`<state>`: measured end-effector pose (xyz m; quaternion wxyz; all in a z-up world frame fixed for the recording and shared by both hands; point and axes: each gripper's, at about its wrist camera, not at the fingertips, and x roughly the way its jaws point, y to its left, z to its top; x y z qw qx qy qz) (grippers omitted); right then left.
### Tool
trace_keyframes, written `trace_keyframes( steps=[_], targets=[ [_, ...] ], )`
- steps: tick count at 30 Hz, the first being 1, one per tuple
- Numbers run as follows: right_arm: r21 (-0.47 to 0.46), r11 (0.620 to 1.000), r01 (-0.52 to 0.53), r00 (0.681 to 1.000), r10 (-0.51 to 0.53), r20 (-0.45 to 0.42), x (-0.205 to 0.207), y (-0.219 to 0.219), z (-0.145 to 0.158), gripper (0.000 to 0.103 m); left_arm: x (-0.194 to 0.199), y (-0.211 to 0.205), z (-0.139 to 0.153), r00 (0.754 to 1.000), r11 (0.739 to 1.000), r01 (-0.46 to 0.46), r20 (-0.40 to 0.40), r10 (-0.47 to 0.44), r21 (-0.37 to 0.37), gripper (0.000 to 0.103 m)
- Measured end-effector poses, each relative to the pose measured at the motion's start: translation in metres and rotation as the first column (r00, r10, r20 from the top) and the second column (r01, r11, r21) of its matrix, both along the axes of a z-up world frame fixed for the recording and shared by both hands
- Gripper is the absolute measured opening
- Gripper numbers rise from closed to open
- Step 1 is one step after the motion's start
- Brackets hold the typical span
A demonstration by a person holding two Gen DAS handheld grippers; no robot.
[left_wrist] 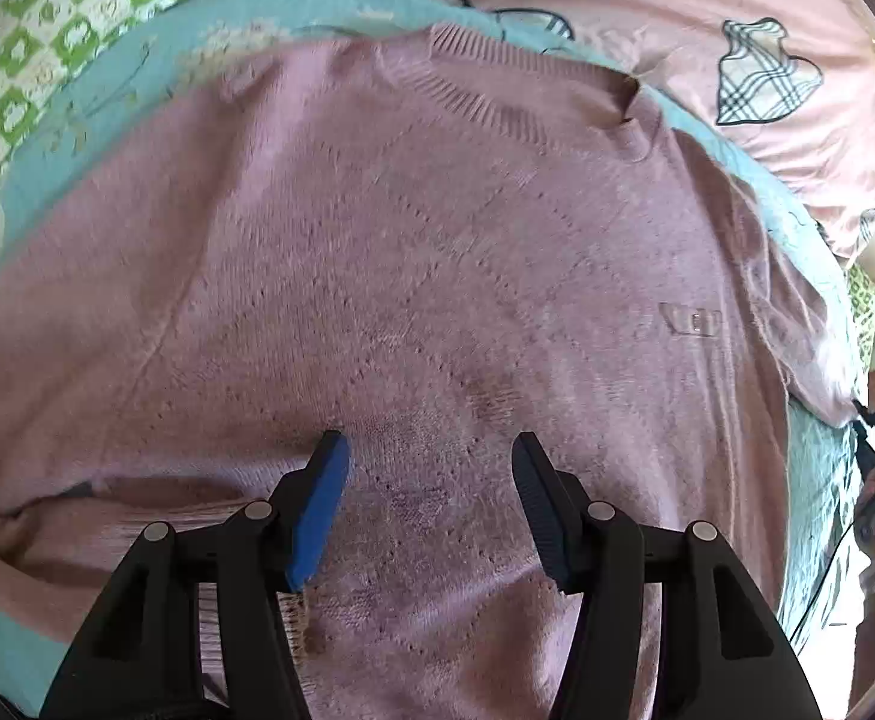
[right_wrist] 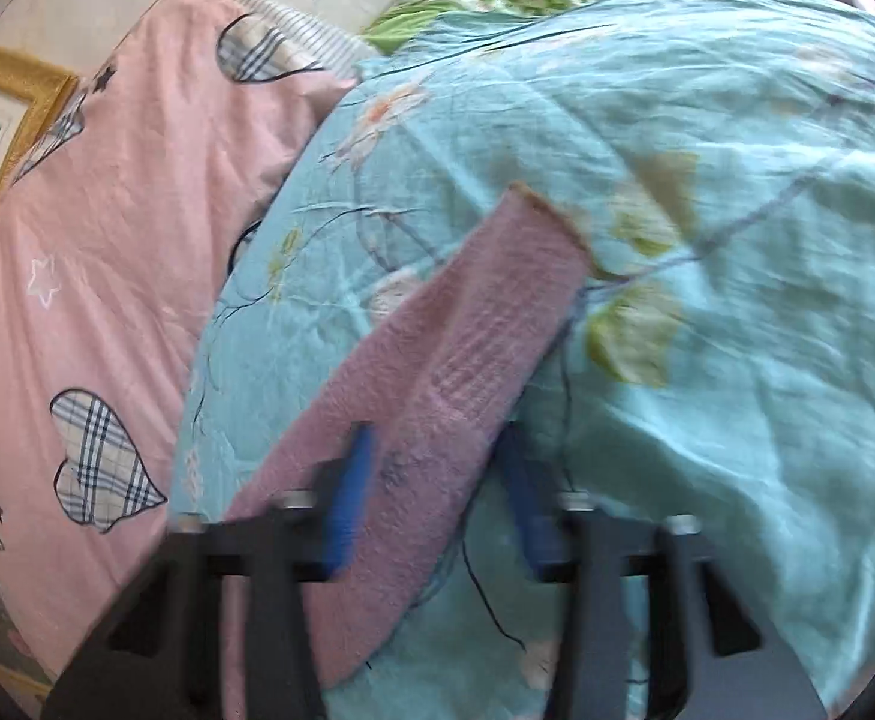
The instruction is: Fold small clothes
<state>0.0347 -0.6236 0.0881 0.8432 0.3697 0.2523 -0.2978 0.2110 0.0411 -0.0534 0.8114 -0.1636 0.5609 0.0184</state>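
A pink knitted sweater [left_wrist: 425,252] lies spread flat on a light blue floral quilt [left_wrist: 107,102], its ribbed neckline at the far side. My left gripper [left_wrist: 428,450] is open and empty, just above the sweater's lower body. In the right wrist view one sleeve [right_wrist: 485,324] of the sweater stretches across the blue quilt [right_wrist: 737,300], cuff pointing away. My right gripper [right_wrist: 437,474] is open with its jaws on either side of the sleeve; the frame is blurred and I cannot tell whether they touch it.
A pink pillow with plaid hearts [left_wrist: 755,78] lies beyond the quilt; it also shows in the right wrist view [right_wrist: 107,276]. A green checked bedspread [left_wrist: 35,48] lies at the far left. A gold picture frame [right_wrist: 11,84] stands at the left.
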Motion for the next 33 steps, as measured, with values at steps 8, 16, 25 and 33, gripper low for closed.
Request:
trace_keyframes(
  steps=[8,16,25,33],
  targets=[
    [-0.131,0.936,-0.326,0.945,0.328,-0.014,0.036,0.111,0.019,0.01,-0.018,0.011,-0.007,1.0,1.0,-0.013,-0.005,0.013,-0.014,0.057],
    [-0.026,0.696,-0.718,0.696,0.718,-0.011,0.11,0.297,-0.014,0.01,-0.057,0.042,-0.008,0.999,0.997,-0.047,-0.004,0.047,-0.056,0.057],
    [0.133,0.399,-0.907,0.394,0.917,-0.068,0.168,0.471,-0.105,0.014,-0.099,0.069,0.006,0.996,0.993,-0.074,0.041,0.078,-0.089,0.06],
    [0.249,0.338,-0.908,0.318,0.941,-0.116,0.166,0.501,-0.158,0.06,-0.08,0.069,0.022,0.993,0.99,-0.074,0.084,0.085,-0.122,0.072]
  ],
)
